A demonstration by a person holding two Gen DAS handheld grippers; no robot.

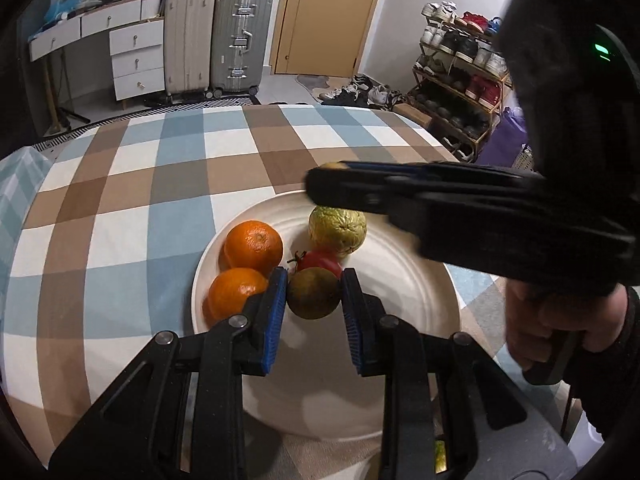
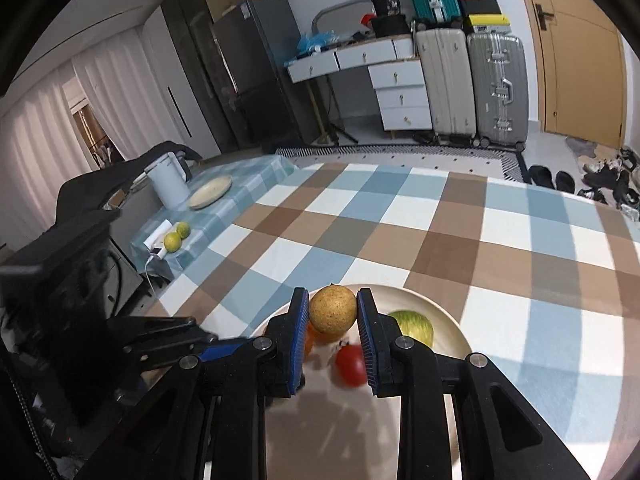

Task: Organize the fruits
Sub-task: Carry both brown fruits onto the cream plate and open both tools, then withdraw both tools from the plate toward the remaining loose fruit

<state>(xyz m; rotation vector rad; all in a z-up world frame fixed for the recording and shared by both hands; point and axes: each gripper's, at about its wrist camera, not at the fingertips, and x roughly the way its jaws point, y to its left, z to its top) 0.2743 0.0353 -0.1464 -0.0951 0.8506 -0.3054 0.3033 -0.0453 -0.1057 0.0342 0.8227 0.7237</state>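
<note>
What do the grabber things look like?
Both grippers, left and right, are black with jointed bars, round silver pins and ridged blue pads inside the fingers. A small green light glows on the right one. The hand wears a dark sleeve.

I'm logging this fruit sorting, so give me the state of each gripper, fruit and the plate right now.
Left gripper: shut on a brown fruit, over the plate.
Right gripper: shut on a tan fruit, held above the plate.
Two oranges: on the plate, touching.
Tomato: on the plate.
Green fruit: on the plate.
Plate: flat on the checked cloth.
</note>
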